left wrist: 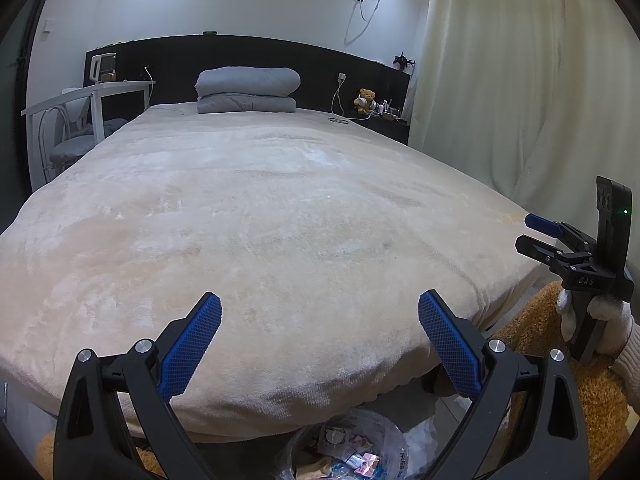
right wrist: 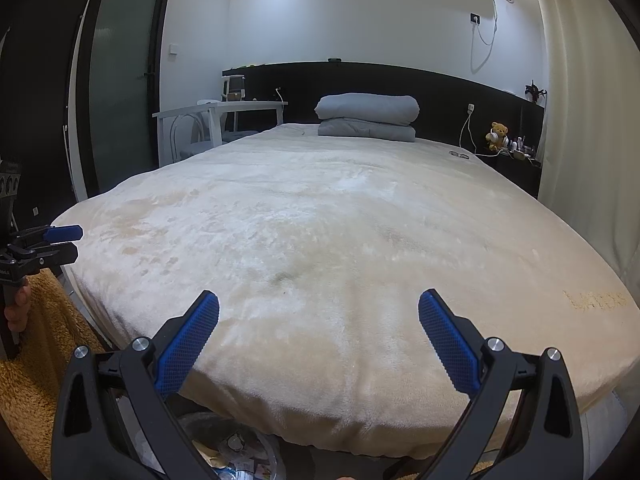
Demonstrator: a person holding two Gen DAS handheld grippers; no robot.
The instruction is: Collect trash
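Bedroom, white walls, cream curtain (left wrist: 520, 80) at right. Bed (left wrist: 260, 220) with beige plush cover fills both views; folded grey quilt (left wrist: 248, 90) against dark headboard (right wrist: 440, 92). White desk (left wrist: 92, 90) and chair (left wrist: 66, 136) on the bed's left; small teddy (left wrist: 366, 100) on the right nightstand. Glasses (right wrist: 459, 155) lie on the cover near the teddy.

Left gripper (left wrist: 320, 336): jaws spread wide, nothing between them, hovering over the foot of the bed. Right gripper (right wrist: 319, 336): same, jaws apart, empty. A gloved hand (left wrist: 600, 316) holds the right one.

Trash (left wrist: 352, 456): wrappers in a clear bag (left wrist: 396, 436) on the floor, below the foot of the bed, just under both grippers. Tan shag rug (right wrist: 36, 340) beside it.
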